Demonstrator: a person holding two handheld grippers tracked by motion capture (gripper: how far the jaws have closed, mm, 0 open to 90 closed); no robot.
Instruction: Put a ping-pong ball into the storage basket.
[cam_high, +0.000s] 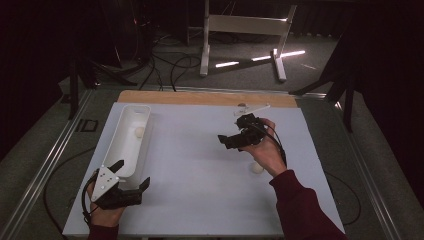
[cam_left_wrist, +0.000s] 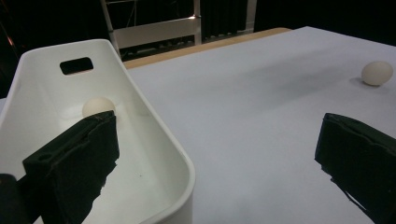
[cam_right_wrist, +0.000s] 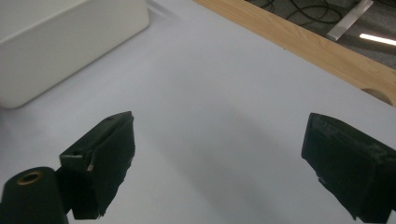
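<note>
Both claws apart, empty. One egg (cam_high: 139, 131) in bin (cam_high: 131, 114); second egg (cam_high: 257, 168) on desk (cam_high: 200, 170), right of bin, under right claw (cam_high: 231, 140). Turn, descend, close gently. Left claw (cam_high: 131, 176) beside bin.

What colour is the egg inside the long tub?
White; the egg shows best in the left gripper view.

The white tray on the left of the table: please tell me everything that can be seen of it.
The white tray is a long, narrow bin with rounded corners and smooth, glossy walls that look like plastic. One end wall has a slot handle cut through it. It lies flat on the pale table sheet, its length running away from the person. One egg rests inside, toward the far end. The left gripper is by its near end, jaws open, one jaw over the tray.
</note>
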